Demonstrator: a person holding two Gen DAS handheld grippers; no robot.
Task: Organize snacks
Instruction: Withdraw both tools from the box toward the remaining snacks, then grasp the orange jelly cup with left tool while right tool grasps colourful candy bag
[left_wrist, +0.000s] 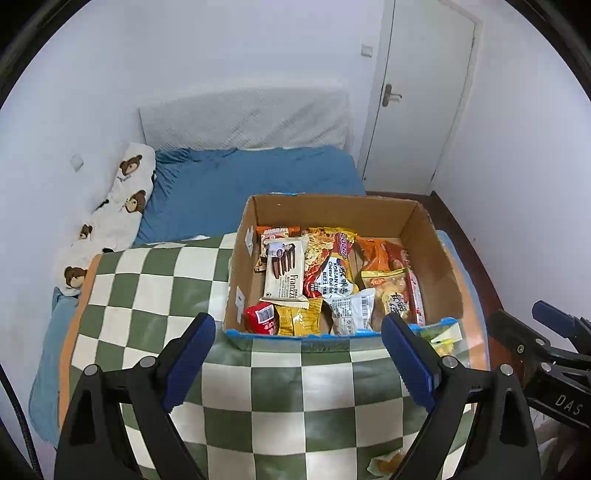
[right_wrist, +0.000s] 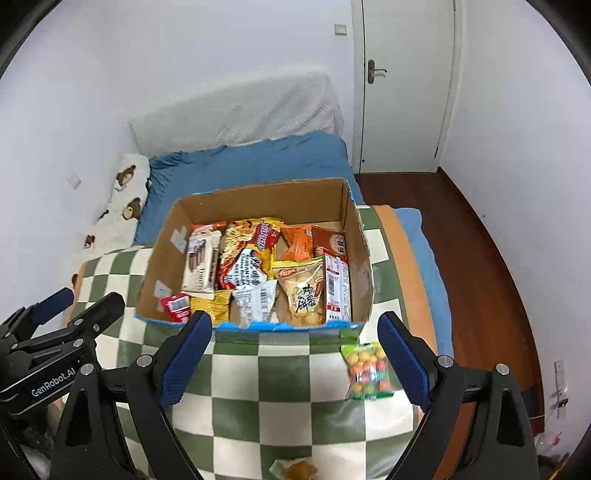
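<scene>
Two tongs, left (left_wrist: 297, 349) and right (right_wrist: 295, 349), are gaping empty before the packed brown cardboard box (right_wrist: 345, 225) sitting on the green-checkered blanket (right_wrist: 284, 369), a colourful candy-ball bag (right_wrist: 367, 371) lying beside the right tongs.

Snacks (right_wrist: 258, 273) in box (right_wrist: 258, 199), on blanket (right_wrist: 280, 373).

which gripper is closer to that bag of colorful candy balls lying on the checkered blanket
Right. The candy bag lies just inside the right gripper's right finger, outside the box. The left gripper hovers farther left; the bag peeks past its right finger.
</scene>
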